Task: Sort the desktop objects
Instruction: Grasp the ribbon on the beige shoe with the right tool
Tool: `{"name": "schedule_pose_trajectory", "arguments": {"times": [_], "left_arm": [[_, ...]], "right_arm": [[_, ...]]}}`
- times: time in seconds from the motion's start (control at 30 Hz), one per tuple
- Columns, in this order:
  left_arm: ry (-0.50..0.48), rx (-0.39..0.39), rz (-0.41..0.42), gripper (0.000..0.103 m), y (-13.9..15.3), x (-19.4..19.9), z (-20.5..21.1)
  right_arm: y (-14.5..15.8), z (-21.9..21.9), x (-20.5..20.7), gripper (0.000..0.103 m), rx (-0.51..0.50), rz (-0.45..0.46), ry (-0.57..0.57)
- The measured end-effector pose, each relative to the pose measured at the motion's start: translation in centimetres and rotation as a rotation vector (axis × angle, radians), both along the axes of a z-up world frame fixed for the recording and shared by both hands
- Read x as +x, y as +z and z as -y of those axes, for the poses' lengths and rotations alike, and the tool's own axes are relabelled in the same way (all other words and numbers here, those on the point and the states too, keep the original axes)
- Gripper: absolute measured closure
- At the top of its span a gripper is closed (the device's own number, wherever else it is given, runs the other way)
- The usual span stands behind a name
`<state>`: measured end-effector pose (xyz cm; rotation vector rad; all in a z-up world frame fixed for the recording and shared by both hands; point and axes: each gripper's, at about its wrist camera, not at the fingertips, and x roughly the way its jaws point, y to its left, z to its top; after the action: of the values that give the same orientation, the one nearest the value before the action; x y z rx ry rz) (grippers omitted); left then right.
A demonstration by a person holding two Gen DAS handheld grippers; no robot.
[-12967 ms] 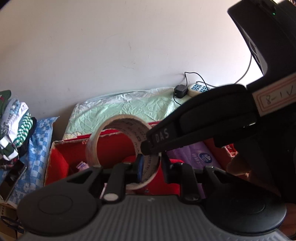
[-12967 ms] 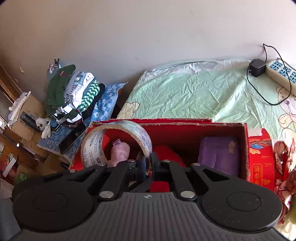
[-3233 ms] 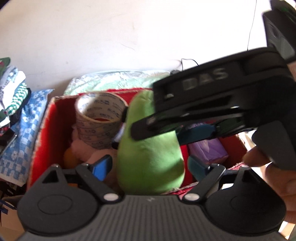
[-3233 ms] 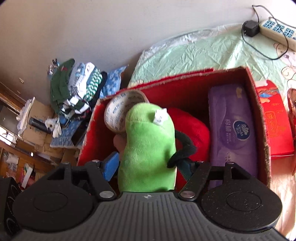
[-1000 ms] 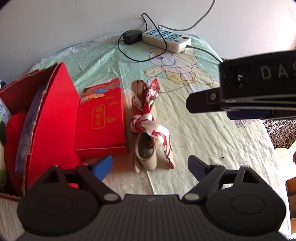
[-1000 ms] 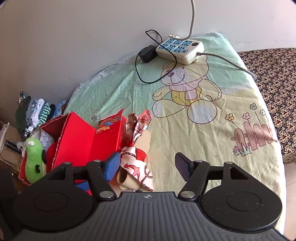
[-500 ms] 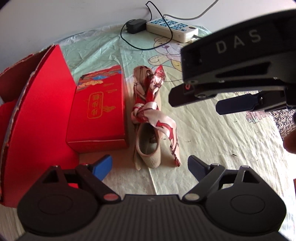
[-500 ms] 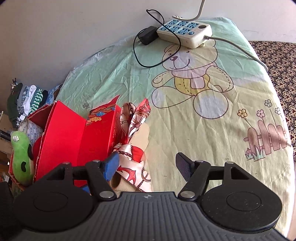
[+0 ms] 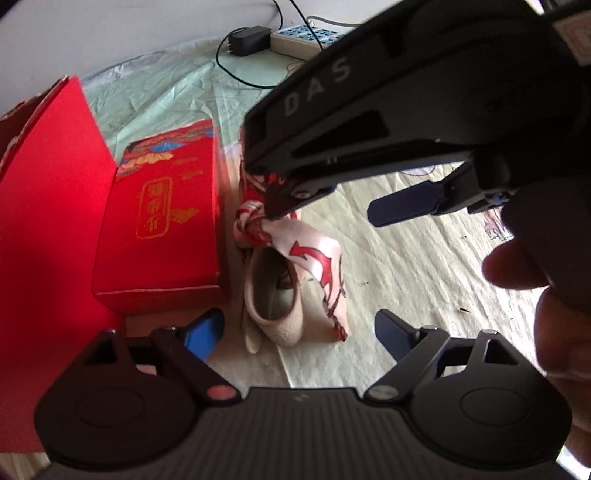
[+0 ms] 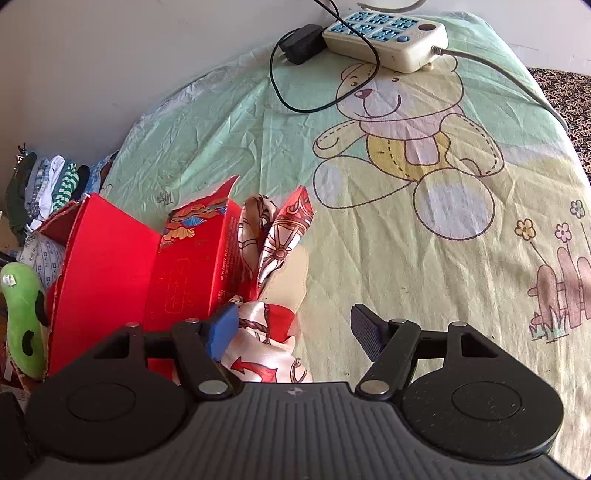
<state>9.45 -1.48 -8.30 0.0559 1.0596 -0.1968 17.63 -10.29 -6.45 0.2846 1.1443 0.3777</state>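
A beige shoe (image 9: 275, 295) with a red and white patterned scarf (image 9: 295, 247) tied to it lies on the bear-print sheet, right of a flat red gift box (image 9: 162, 221). My left gripper (image 9: 299, 328) is open and empty just in front of the shoe. My right gripper (image 10: 291, 328) is open directly above the scarf (image 10: 266, 332); its left pad touches the knot. In the left wrist view the right gripper's body hangs over the scarf. The big red storage box (image 10: 99, 273) stands at the left, with a green plush toy (image 10: 22, 314) in it.
A white power strip (image 10: 388, 33) with a black adapter (image 10: 303, 42) and cords lies at the sheet's far edge by the wall. Folded clothes (image 10: 40, 184) are stacked beyond the storage box. A hand (image 9: 546, 288) holds the right gripper.
Both grippers have moved in closer to the shoe and scarf. The right gripper has dropped lower over the scarf's knot. Both stay open.
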Motion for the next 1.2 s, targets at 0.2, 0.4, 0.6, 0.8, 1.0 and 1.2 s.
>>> {"name": "schedule_pose_trajectory", "arguments": {"times": [0.2,0.4,0.6,0.8,1.0,1.2], "left_arm": [[-0.031,-0.014,-0.020,0.018,-0.6,0.4,0.3],[-0.097,0.013,0.012,0.023,-0.4,0.7,2.0],[-0.119,0.035,0.037,0.024,-0.6,0.8,2.8],[-0.120,0.039,0.065,0.022,-0.7,0.9,2.3],[-0.128,0.044,0.093,0.020,-0.7,0.9,2.5],[-0.143,0.042,0.111,0.034,-0.5,0.5,3.1]], "right_arm": [[-0.5,-0.4,0.5,0.033,0.015,-0.005,0.022],[-0.6,1.0,0.3,0.033,0.029,-0.012,0.008],[0.3,1.6,0.0,0.033,-0.005,0.034,0.031],[0.5,-1.0,0.1,0.035,-0.034,0.070,0.133],[-0.3,-1.8,1.2,0.040,-0.027,0.038,0.147],[-0.5,-1.3,0.9,0.053,-0.003,0.014,0.132]]}}
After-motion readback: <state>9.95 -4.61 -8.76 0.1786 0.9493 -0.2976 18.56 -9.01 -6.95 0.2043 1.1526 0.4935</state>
